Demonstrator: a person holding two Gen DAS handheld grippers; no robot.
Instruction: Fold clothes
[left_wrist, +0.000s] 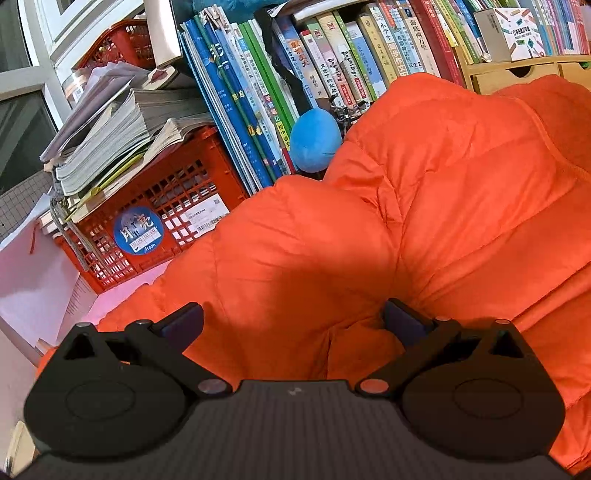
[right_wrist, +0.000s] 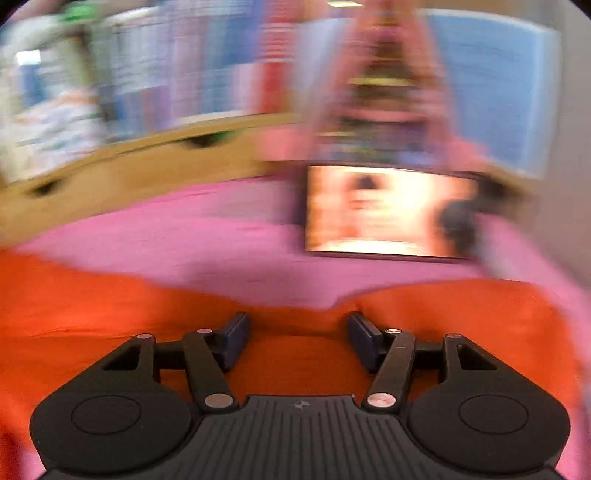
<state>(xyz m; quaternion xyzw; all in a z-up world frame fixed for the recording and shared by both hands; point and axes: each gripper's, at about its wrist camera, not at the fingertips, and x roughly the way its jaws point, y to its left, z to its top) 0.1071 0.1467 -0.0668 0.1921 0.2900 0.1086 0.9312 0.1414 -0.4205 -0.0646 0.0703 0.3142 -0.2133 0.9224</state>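
Note:
An orange puffer jacket (left_wrist: 424, 206) lies bunched in thick quilted folds on the pink surface (right_wrist: 221, 236). In the left wrist view my left gripper (left_wrist: 291, 319) hovers low over a crease of the jacket, jaws wide apart and nothing pinched between the pads. The right wrist view is heavily blurred. It shows my right gripper (right_wrist: 300, 330) at the jacket's far edge (right_wrist: 461, 314), jaws partly apart. Orange fabric lies under the gap between its fingers, and the pads do not press on it.
A red crate (left_wrist: 159, 221) stacked with papers stands at the back left, beside a row of upright books (left_wrist: 258, 92) and a blue plush ball (left_wrist: 314, 140). A wooden drawer unit (right_wrist: 122, 173) runs along the back. A lit screen (right_wrist: 384, 212) leans behind the jacket.

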